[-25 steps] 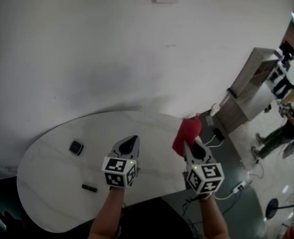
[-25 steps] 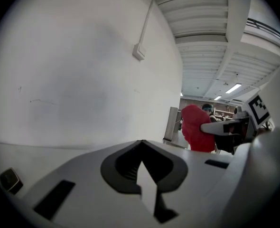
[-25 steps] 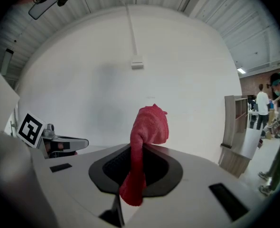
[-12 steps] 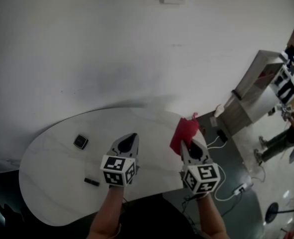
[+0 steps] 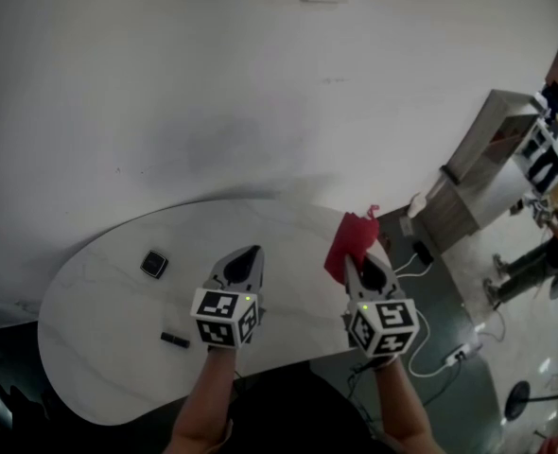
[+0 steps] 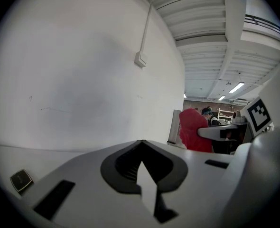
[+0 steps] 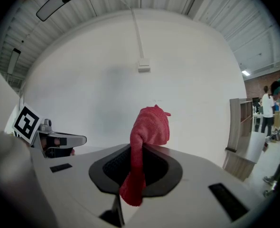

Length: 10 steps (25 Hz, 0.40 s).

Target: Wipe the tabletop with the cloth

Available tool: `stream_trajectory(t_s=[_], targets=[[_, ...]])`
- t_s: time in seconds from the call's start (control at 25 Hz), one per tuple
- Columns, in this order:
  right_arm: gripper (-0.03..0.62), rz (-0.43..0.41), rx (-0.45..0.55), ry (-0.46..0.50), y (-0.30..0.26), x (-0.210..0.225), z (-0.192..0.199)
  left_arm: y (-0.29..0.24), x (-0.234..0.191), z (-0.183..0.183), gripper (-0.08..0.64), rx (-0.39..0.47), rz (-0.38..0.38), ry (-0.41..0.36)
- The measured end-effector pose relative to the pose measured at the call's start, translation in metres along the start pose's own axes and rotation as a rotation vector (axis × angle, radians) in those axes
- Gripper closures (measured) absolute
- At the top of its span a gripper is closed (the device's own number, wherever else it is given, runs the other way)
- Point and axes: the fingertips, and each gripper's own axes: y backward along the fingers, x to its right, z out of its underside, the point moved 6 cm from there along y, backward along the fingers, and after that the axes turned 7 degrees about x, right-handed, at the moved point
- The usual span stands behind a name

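- Right gripper (image 5: 353,265) has its jaws pinched on the red cloth (image 5: 352,242). In the right gripper view the fabric runs down between the jaws and a bunch of it pokes up past the tips.
- The cloth sits over the white tabletop (image 5: 109,310), at about 2 o'clock in the head view, close to the far right edge. It looks held up in the air, not pressed flat, so I'd say no wiping contact right now.
- Left gripper (image 5: 252,253) hovers over the middle of the table. Its jaws are pressed together with nothing in them.
- Two small bits lie on the table: a small black square thing (image 5: 153,264) at about 10 o'clock from the left gripper, and a little black bar (image 5: 174,340) at about 8 o'clock. Both are well apart from the cloth.
- My read is we're at the carry/approach step, with the cloth gripped and the stroke not yet begun.
- The next move probably needs the right gripper to tip down so the cloth bunch lands on the surface, then sweep toward 9 o'clock while keeping the pinch firm. Watch those two small items in the path.
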Motion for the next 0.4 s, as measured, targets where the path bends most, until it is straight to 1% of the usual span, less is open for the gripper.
stream_trajectory(t_s=[0.2,0.4], targets=[[0.546,-0.003,-0.002,-0.019,-0.0012,0.0016,0.0015,0.0003,0.0000,-0.0004,0.558,0.001,-0.004,0.001],[0.546,-0.001,-0.011,-0.017,-0.0013,0.0029,0.0039,0.0003,0.0001,-0.0009,0.558,0.002,-0.009,-0.005]])
